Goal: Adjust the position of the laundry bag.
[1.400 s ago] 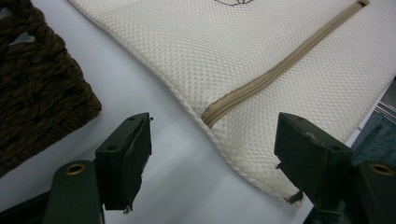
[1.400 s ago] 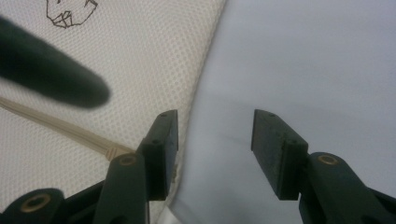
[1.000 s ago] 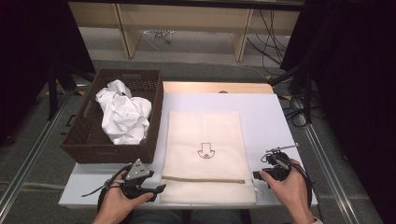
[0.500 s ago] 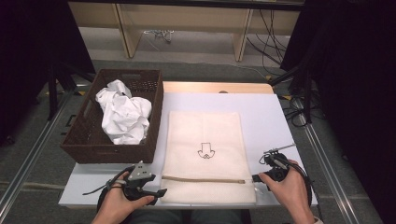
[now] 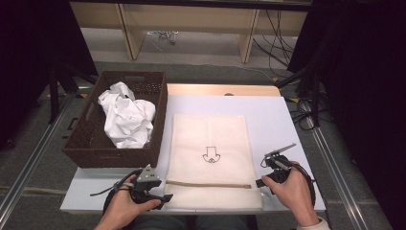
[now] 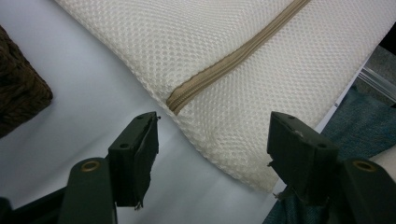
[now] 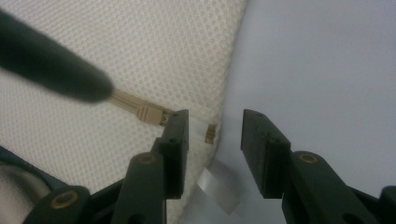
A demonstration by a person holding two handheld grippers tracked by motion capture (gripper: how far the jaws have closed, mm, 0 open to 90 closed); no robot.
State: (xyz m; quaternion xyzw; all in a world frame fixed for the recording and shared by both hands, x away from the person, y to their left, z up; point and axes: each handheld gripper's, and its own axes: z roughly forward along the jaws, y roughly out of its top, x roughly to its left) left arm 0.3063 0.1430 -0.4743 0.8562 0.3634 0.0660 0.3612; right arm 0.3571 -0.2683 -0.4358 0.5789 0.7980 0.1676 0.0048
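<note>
Nearest the person, the mesh laundry bag [image 5: 209,160] lay flat on the white table [image 5: 282,115], its long axis running away from the near edge and its tan zipper [image 5: 208,184] crossing it side to side close to that edge. The coming move looked to turn on the zipper's right end: there, in the right gripper view, the zipper pull [image 7: 149,114] sat just ahead of and slightly left of the right gripper [image 7: 212,128], whose jaws had just been closing. They stood partly apart with the zip's end tab [image 7: 211,134] between them, the pads not yet pressing on anything that could be seen. A blurred dark shape, probably the gripper's own cable, crossed the upper left of that view. The right hand [image 5: 292,191] rested at the bag's near right corner, the tool pointing inward along the zipper line, so it was by far the nearer one to the pull.

At the opposite end, the left gripper [image 6: 212,135] stood wide open and empty, its jaws straddling the bag's near left corner, where the zipper's closed end lay just ahead. The left hand [image 5: 125,203] sat low at the table's near edge, likely placed to pin that corner.

Farther off, left of the bag, a brown woven basket [image 5: 86,143] held crumpled white cloth [image 5: 125,115]
</note>
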